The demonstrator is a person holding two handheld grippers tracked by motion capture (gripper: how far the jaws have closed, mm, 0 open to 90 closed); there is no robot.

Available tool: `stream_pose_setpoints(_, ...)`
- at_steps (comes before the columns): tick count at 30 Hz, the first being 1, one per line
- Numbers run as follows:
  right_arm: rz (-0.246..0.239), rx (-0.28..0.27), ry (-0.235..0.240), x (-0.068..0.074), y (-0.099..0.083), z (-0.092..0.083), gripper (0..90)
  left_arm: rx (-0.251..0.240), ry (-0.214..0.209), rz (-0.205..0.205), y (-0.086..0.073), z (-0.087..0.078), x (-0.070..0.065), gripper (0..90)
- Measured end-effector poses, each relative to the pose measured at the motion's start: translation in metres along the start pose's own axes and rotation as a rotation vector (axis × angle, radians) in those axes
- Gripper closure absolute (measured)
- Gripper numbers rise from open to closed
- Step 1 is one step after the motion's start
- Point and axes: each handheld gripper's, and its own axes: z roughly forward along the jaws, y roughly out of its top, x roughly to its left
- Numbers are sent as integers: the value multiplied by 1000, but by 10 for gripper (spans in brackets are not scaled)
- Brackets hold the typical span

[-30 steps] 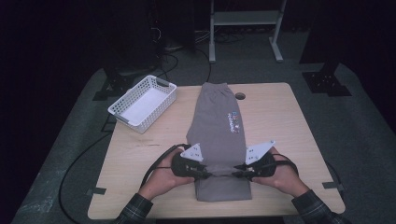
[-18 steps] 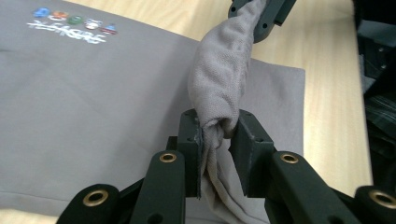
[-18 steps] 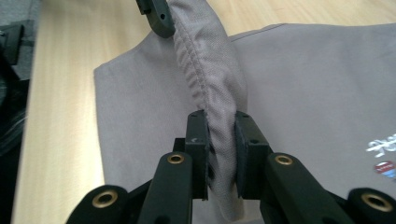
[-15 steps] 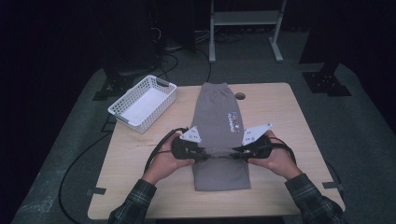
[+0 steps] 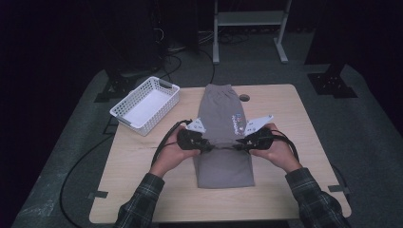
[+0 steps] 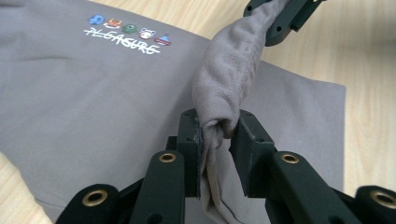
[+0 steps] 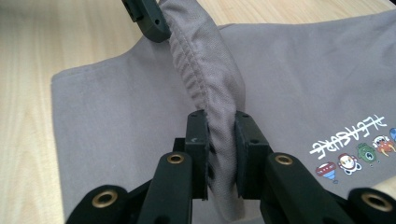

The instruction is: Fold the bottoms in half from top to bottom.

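Spanning a pale wooden table (image 5: 294, 142), grey trousers (image 5: 223, 161) clamped by both hand-held grippers, dark room, white basket (image 5: 145, 105)

A pair of folded sweatpants (image 5: 223, 137) lies lengthwise down the middle of a wooden table (image 5: 294, 142), waistband toward the far edge. A plastic basket (image 5: 145, 105) sits on the table's far left corner, well apart from the garment. A cable hole (image 5: 244, 98) lies just right of the waistband. The left gripper (image 5: 205, 145) and right gripper (image 5: 239, 142) face each other across the garment's middle, a raised edge of cloth pinched between them above the layer beneath.
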Motion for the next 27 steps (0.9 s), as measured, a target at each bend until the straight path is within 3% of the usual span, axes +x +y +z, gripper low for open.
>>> stream_pose_setpoints(8, 51, 5, -18, -13, -3, 13, 769, 11, 18, -31, -1, 11, 16, 727)
stream_pose_setpoints(18, 66, 18, -47, -30, 1, 29, 765, 22, 62, -88, -3, 23, 33, 725)
stream_pose_setpoints(27, 125, 45, -40, -43, -9, 54, 753, 70, 71, -135, -13, 42, 47, 715)
